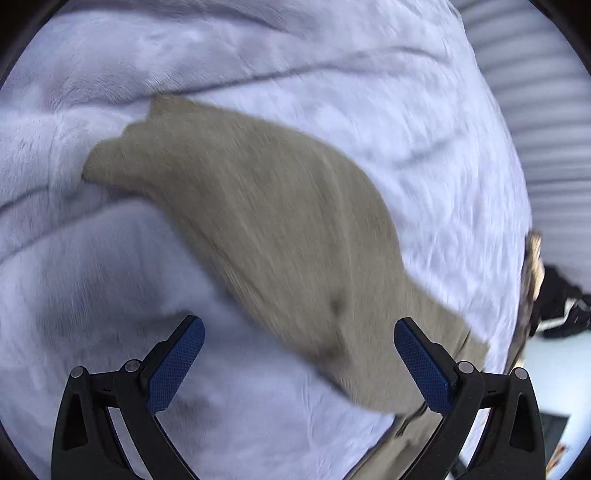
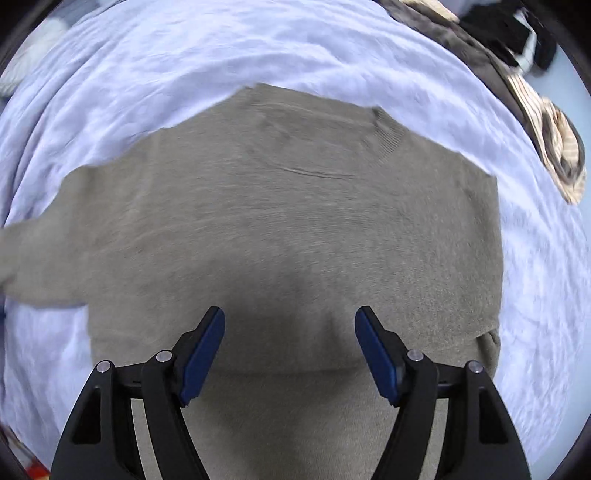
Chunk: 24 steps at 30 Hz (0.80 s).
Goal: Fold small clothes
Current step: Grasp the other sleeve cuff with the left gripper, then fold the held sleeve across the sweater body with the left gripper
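Grippers first: two in all, one per wrist view, each with two black fingers and blue pads. Left gripper (image 1: 299, 332) has its jaws spread wide, nothing between the pads, hanging over pale bedding with the sweater's sleeve running under the gap toward the right finger. Right gripper (image 2: 290, 325) also stands wide apart, nothing pinched, pads clear of the fabric, pointing down at the sweater's body.

One sweater (image 2: 280, 229), khaki-tan knit, lies flat on the blanket. From the right wrist view its lower body sits directly beneath the gripper, the ribbed collar (image 2: 386, 136) at the far side, one sleeve stretched out to the left edge of the picture; the right side looks already turned in, with a rolled bit of fabric at the lower right. A few faint creases cross the chest. From the left wrist view the sleeve (image 1: 258, 229) runs diagonally from near the right finger up to a cuff end at upper left; this picture is motion-blurred, so knit detail is lost.

One blanket (image 2: 184, 66), lilac-white and fuzzy, wrinkled, covers the whole surface under the sweater.

Farther off, at the upper right of the right wrist view: one striped tan-and-cream fabric piece (image 2: 565, 155) at the blanket's edge, and beyond it a black item (image 2: 506, 29) on a pale floor, too blurred to identify.
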Motion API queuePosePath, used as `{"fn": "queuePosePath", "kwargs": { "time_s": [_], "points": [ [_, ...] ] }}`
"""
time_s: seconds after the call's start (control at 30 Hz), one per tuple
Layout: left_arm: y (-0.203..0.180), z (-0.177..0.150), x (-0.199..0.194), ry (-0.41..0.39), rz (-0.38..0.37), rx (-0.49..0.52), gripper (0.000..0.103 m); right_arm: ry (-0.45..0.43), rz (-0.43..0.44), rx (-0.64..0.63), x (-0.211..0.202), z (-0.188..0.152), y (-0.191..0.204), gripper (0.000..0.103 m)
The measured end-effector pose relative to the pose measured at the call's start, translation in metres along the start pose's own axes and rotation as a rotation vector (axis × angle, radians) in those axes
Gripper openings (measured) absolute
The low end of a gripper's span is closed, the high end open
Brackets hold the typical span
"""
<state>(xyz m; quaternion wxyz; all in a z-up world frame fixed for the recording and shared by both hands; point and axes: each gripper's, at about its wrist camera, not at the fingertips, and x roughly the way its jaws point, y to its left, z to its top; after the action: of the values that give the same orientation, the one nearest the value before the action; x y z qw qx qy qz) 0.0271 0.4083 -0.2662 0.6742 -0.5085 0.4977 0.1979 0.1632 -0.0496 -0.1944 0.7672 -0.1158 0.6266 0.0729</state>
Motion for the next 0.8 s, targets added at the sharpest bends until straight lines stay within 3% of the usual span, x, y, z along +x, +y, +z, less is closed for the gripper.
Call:
{"fn": "queuePosePath", "kwargs": {
  "time_s": [0.2,0.37,0.4,0.43,0.47,0.5,0.53,0.63,0.8],
  "points": [
    [0.020,0.025,0.001,-0.021,-0.136,-0.138,0.103,0.017,-0.001,-0.097,-0.016,-0.026,0.023,0.075],
    [0.017,0.031,-0.015,-0.068,-0.199,-0.158,0.102,0.026,0.003,-0.103,-0.023,-0.037,0.036,0.075],
    [0.018,0.034,-0.013,-0.064,-0.199,-0.179,0.095,0.026,0.003,-0.105,-0.026,-0.038,0.040,0.075],
    [0.021,0.038,-0.011,-0.060,-0.203,-0.208,0.069,0.026,0.004,-0.109,-0.028,-0.039,0.041,0.075],
    [0.023,0.041,-0.009,-0.050,-0.219,-0.223,0.052,0.026,0.003,-0.115,-0.030,-0.039,0.042,0.075],
    [0.024,0.044,-0.007,-0.045,-0.224,-0.232,0.017,0.024,0.000,-0.124,-0.033,-0.040,0.045,0.075],
    [0.025,0.044,-0.008,-0.045,-0.223,-0.233,0.006,0.019,-0.002,-0.131,-0.038,-0.042,0.046,0.075],
    [0.014,0.041,-0.021,-0.091,-0.098,-0.162,0.006,0.012,0.011,-0.136,-0.051,-0.047,0.049,0.075],
    [-0.041,0.026,-0.045,-0.178,0.113,0.101,0.006,0.018,0.024,-0.111,-0.071,-0.060,0.048,0.075]
  ]
}}
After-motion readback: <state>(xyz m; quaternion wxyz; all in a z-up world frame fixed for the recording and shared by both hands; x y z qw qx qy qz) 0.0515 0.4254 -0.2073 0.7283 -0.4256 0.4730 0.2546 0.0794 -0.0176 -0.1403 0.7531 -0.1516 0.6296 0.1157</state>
